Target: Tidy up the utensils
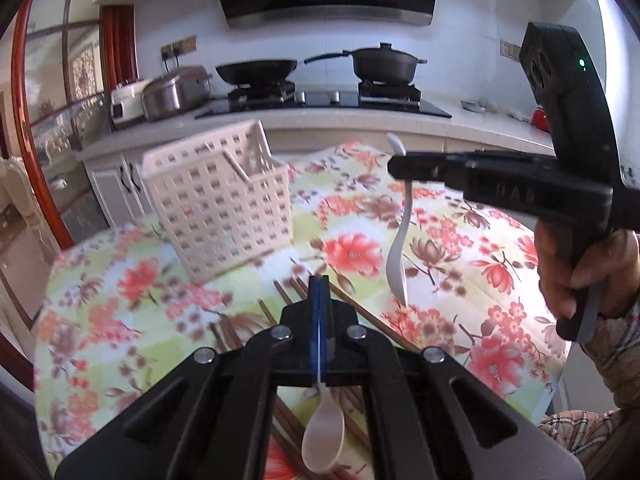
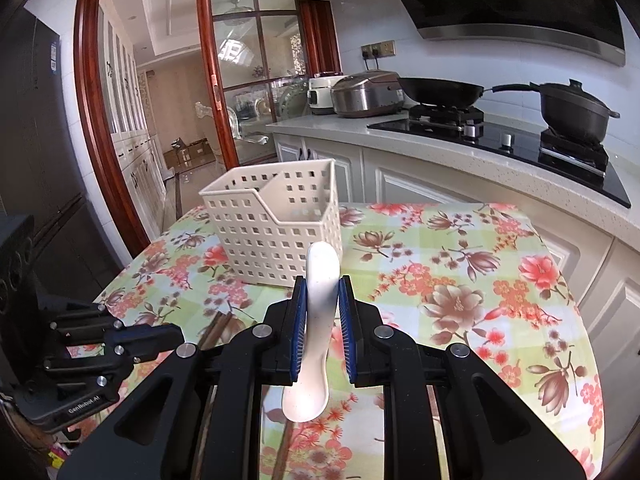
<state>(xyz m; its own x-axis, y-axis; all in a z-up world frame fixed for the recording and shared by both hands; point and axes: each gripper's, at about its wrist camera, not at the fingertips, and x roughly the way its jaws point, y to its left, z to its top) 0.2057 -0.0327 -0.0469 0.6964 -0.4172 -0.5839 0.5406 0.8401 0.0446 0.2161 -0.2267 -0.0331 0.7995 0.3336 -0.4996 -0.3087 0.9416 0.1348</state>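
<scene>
Two spoons lifted, one per gripper

The left gripper (image 1: 319, 280) pinches a thin beige spoon (image 1: 323, 446); the right gripper (image 2: 322, 292) clamps a white spoon (image 2: 316, 320): light, stiff, probably slippery, best held mid-handle.

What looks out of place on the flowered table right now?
Nothing is spilled or broken. The chopsticks lie scattered loose on the tablecloth instead of standing in the white basket, whose visible compartments look empty. Each set of tongs grips a spoon off the table.
</scene>
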